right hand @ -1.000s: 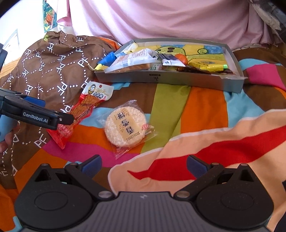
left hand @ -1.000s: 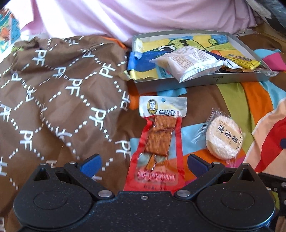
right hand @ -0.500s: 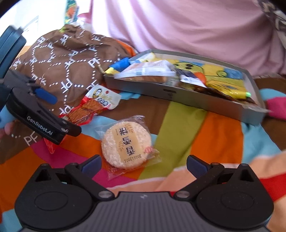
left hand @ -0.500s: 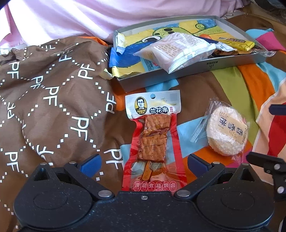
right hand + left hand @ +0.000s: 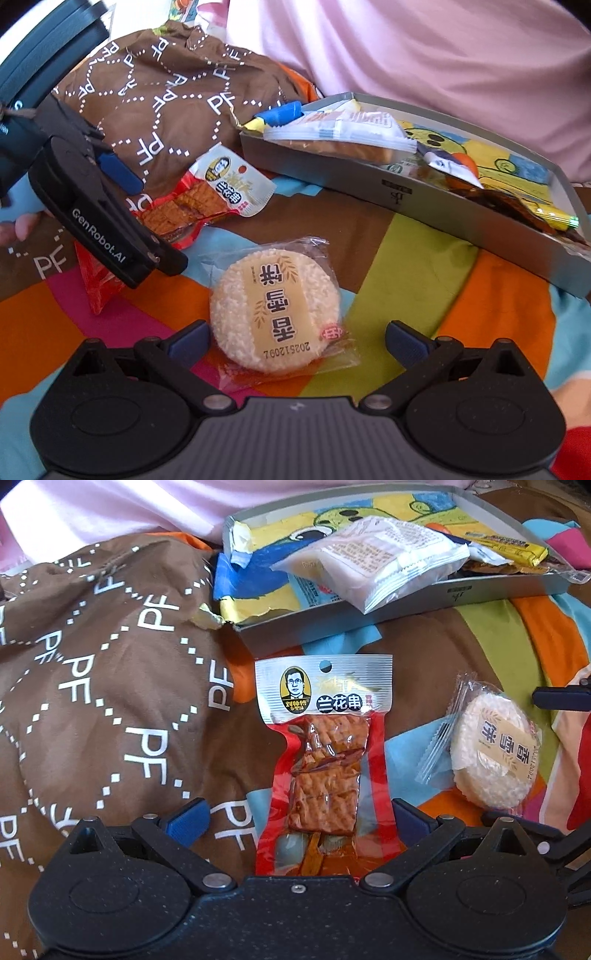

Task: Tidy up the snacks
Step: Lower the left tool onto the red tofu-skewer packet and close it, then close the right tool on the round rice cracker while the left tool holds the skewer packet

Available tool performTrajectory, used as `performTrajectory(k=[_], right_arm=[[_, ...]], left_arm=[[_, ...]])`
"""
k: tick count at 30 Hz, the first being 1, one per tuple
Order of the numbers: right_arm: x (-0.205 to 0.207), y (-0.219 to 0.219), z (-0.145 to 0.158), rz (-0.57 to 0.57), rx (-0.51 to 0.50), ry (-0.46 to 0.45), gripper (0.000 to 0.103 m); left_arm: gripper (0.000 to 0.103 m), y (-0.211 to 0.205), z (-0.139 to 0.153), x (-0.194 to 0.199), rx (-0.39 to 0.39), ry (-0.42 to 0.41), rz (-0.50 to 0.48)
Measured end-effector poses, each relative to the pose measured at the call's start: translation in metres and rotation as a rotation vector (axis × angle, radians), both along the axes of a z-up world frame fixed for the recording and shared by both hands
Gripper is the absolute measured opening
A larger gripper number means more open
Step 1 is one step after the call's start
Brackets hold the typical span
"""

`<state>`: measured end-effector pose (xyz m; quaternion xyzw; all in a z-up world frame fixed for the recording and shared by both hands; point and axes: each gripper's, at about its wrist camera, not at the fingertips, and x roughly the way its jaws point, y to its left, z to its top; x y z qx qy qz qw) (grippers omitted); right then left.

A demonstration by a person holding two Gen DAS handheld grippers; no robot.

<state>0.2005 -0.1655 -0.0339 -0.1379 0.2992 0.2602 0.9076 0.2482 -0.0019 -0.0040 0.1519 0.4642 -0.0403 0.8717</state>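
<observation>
Left gripper spread astride red pack; right gripper spread around rice cake, shown only by right view

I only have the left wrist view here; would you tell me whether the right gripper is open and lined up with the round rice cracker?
Observer: Yes, the right gripper is open, and the rice cracker lies between its fingers, nearer the left one.
Operator: Thank you. How does my left gripper sit on the red packet from that side?
Observer: The left gripper is open. Its near finger crosses in front of the red packet, and it is not closed on it.
Operator: And what is inside the white packet in the tray?
Observer: Seen from the side, the white packet holds a brown baked piece, lying just behind the tray wall.
</observation>
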Motion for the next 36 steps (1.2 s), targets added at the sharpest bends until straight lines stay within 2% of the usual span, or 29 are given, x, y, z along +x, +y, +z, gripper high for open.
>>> performTrajectory(k=[7, 10, 15, 22, 27, 30, 36], right_arm=[[0.001, -0.001, -0.004, 0.007, 0.006, 0.008, 0.102], [-0.001, -0.001, -0.003, 0.013, 0.008, -0.002, 0.097], [-0.006, 0.000, -0.002, 0.024, 0.004, -0.021, 0.081], [-0.012, 0.000, 0.000, 0.030, -0.015, 0.004, 0.075], [-0.018, -0.002, 0.008, 0.015, -0.070, 0.048, 0.074], [-0.022, -0.007, 0.012, 0.007, -0.094, 0.076, 0.073], [-0.028, -0.015, 0.013, 0.007, -0.081, 0.081, 0.078]], left_arm=[[0.099, 0.006, -0.004, 0.010, -0.058, 0.031, -0.033], [0.092, 0.008, -0.002, 0.006, -0.072, 0.018, -0.049], [0.073, 0.014, 0.002, 0.003, -0.102, 0.018, -0.069], [0.069, 0.014, 0.006, -0.010, -0.206, 0.066, -0.018], [0.065, 0.010, 0.004, -0.027, -0.314, 0.160, 0.048], [0.066, 0.001, 0.000, -0.038, -0.319, 0.205, 0.046], [0.072, -0.009, -0.005, -0.045, -0.288, 0.219, 0.004]])
